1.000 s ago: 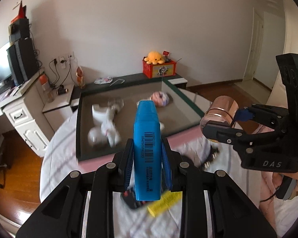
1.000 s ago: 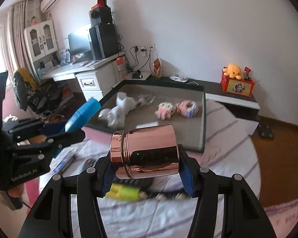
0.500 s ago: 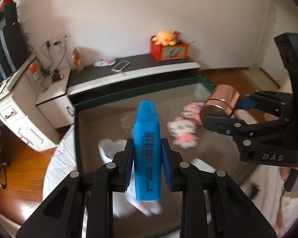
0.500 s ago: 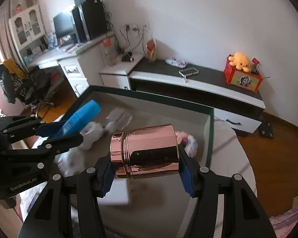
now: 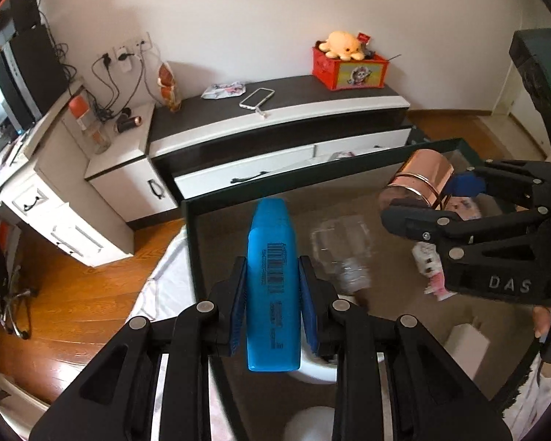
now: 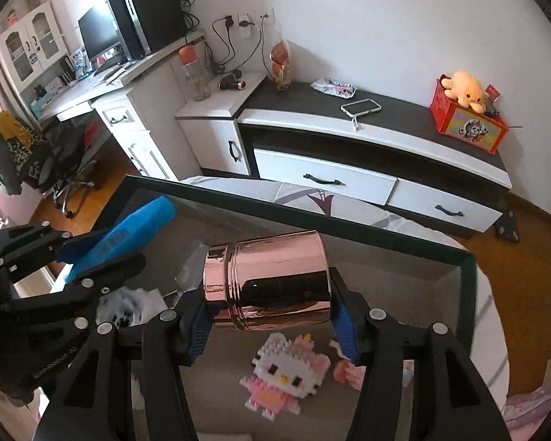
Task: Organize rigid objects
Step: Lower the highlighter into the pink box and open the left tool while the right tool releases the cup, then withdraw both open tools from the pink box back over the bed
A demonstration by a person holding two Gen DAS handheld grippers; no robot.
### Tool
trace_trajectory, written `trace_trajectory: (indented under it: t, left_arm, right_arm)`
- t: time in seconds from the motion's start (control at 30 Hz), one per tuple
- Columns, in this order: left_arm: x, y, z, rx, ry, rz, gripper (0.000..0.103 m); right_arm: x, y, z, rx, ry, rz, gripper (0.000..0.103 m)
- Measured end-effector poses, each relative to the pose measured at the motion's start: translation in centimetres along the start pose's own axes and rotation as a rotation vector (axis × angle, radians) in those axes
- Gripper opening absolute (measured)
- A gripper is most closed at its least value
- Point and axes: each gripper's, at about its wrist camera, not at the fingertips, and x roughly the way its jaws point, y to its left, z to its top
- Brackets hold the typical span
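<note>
2 claws over the tray [image 5: 349, 169]: left [image 5: 272, 290] clamps a blue marker [image 5: 273, 286], right [image 6: 272, 316] a copper canister [image 6: 272, 279].

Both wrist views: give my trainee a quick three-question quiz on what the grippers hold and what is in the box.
1. True or false: the left gripper is shut on the blue highlighter.
2. What does the right gripper grip? A) clear bottle B) rose-gold canister C) phone
3. Which toy lies in the dark-rimmed box under the canister?

Key: 1 true. 2 B. 3 The pink and white block-built cat figure.
</note>
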Motion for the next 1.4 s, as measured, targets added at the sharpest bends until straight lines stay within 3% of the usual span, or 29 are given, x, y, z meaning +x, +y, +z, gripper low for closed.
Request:
trace_trajectory:
  t: [0.43,0.7,0.8,0.87,1.2,1.4]
  left_arm:
    - [1.3,-0.6,-0.4,0.021,0.011,0.047,0.030]
    - [-0.3,-1.5,-0.9,0.026,-0.016,0.008,0.072]
    - [-1.2,-1.7,-1.2,0.026,-0.031,0.020,0.074]
    - [-2.2,-2.0,-1.4,0.026,-0.049,0.015,0.075]
    - [-7.6,-3.8,-4.1,0.051,-0.119,0.019,0.093]
    - [-10.6,-5.1,-6.9,0.047,-0.136,0.013,0.094]
  right_arm:
    - [1.9,-1.7,-0.1,0.114,0.015,0.009,0.058]
    - [0.9,-0.7,0.0,0.100,0.014,-0.020,0.059]
    - [-0.2,-0.2,-0.2,0.095,-0.008,-0.023,0.065]
    - [-0.7,0.2,-0.6,0.074,-0.005,-0.027,0.078]
    - [-4.9,1.5,-4.3,0.049,-0.043,-0.061,0.079]
    - [-8.1,2.9,-7.1,0.038,-0.089,-0.083,0.080]
